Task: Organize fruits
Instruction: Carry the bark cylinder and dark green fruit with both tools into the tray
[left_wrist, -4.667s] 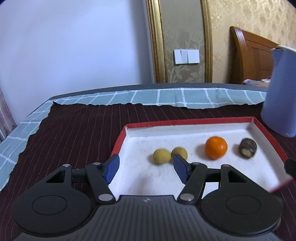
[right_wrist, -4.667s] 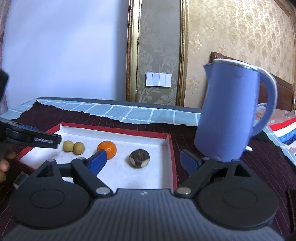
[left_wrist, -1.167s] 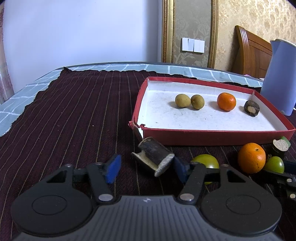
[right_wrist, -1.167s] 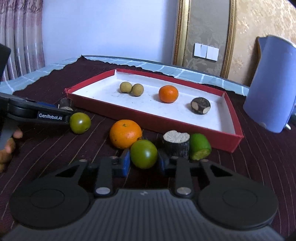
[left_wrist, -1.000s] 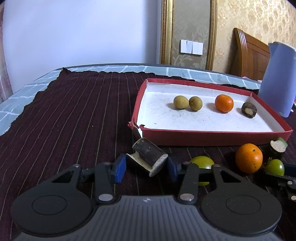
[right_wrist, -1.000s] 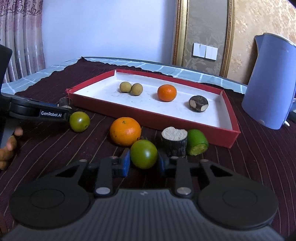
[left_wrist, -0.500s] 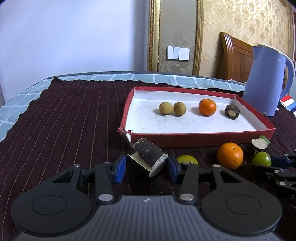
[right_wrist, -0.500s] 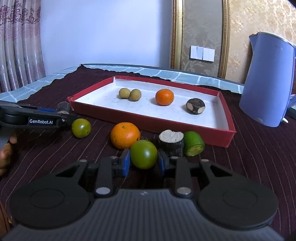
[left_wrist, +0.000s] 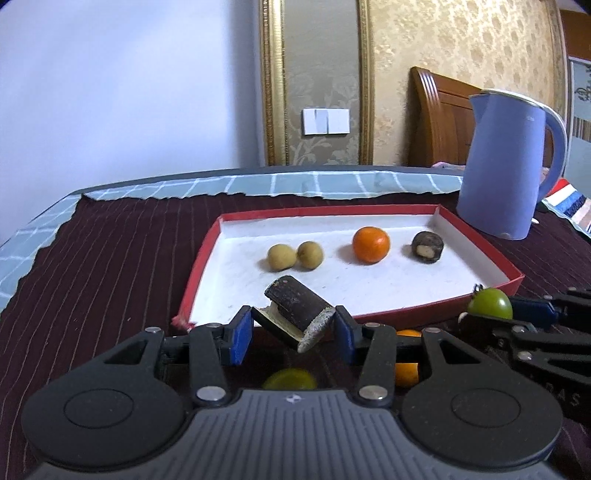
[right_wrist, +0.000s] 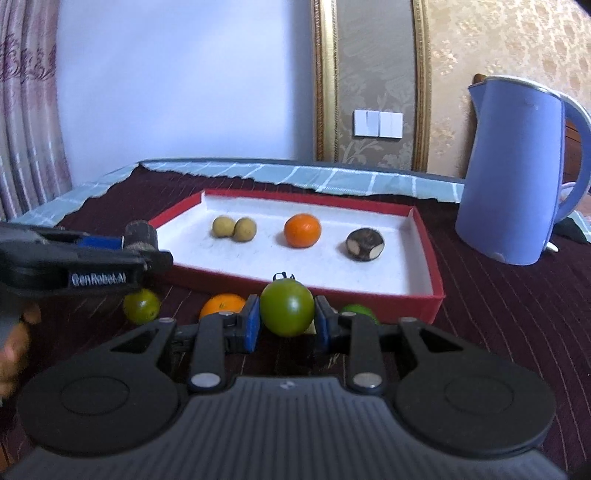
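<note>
**Q:** Two grippers, both loaded?

**A:** Yes. Left gripper (left_wrist: 293, 334) is clamped on a dark cane piece (left_wrist: 297, 313), held above the red tray's (left_wrist: 513, 275) near edge. Right gripper (right_wrist: 286, 325) is closed tight on a green fruit (right_wrist: 287, 307), in front of the tray.

**Q:** Step in hand?

**A:** Transfer to tray, by my reading. Next move: clear the near wall, lower onto bare white floor away from the orange (left_wrist: 371, 244), then release.

a red tray (left_wrist: 202, 258) with a white inside, an orange fruit (left_wrist: 371, 244), two tan-yellow fruits (left_wrist: 282, 257) and a dark brown chunk (left_wrist: 427, 247); a dark maroon cloth (left_wrist: 110, 266) with thin pale stripes; a periwinkle blue kettle (left_wrist: 506, 166); black tools with blue pads (left_wrist: 242, 334); a green fruit (right_wrist: 287, 307)
</note>
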